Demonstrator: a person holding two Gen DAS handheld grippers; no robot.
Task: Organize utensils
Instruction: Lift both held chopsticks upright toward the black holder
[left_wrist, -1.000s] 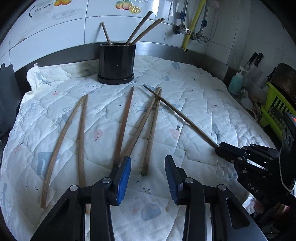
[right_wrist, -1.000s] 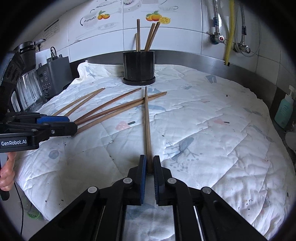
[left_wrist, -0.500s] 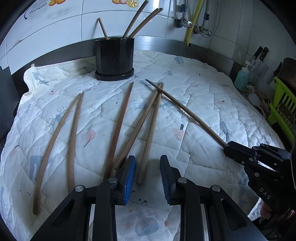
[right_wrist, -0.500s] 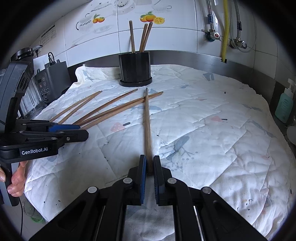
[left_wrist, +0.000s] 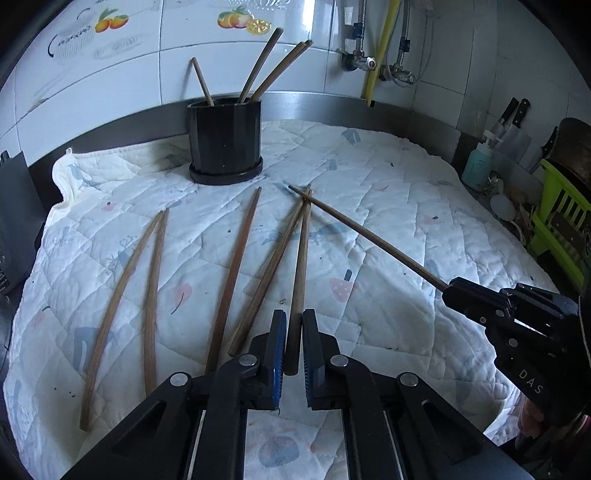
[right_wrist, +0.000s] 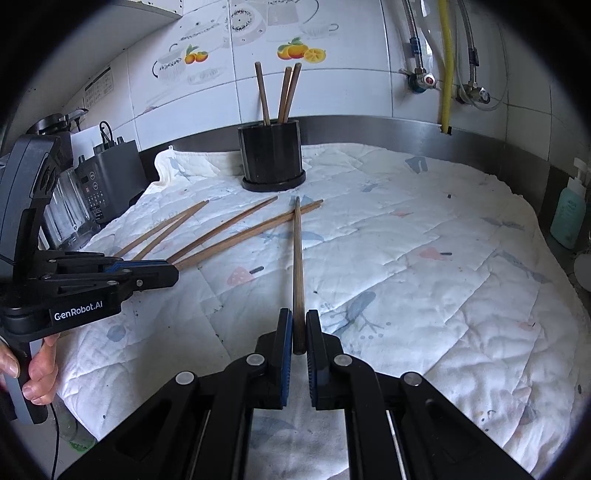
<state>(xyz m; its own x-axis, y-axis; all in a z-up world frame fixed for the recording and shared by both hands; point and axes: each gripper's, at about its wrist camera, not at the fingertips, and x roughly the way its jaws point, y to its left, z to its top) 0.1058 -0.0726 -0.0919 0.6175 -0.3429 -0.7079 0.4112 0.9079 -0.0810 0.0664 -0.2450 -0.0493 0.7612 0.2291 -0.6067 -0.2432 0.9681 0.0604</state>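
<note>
Several long wooden chopsticks (left_wrist: 232, 280) lie fanned on a quilted cloth. A black holder (left_wrist: 225, 144) at the back has three more standing in it. The jaws of my left gripper (left_wrist: 294, 317) are closing, and the pads pinch the near end of one chopstick (left_wrist: 302, 251) that rests on the cloth. My right gripper (right_wrist: 299, 317) is shut on the near end of another chopstick (right_wrist: 297, 258), whose far tip crosses two others. In the left wrist view the right gripper (left_wrist: 448, 291) is at the right. In the right wrist view the left gripper (right_wrist: 175, 275) and the holder (right_wrist: 271, 155) show.
The white cloth (left_wrist: 388, 206) covers the counter up to a steel back edge. A green soap bottle (left_wrist: 476, 166), knives and a green rack (left_wrist: 557, 229) stand at the right. A black appliance (right_wrist: 107, 181) stands at the left. A hand (right_wrist: 37, 373) grips the left gripper's handle.
My left gripper moved forward over one chopstick's near end and its jaws closed from wide apart onto it. The right gripper stayed shut on its chopstick.
</note>
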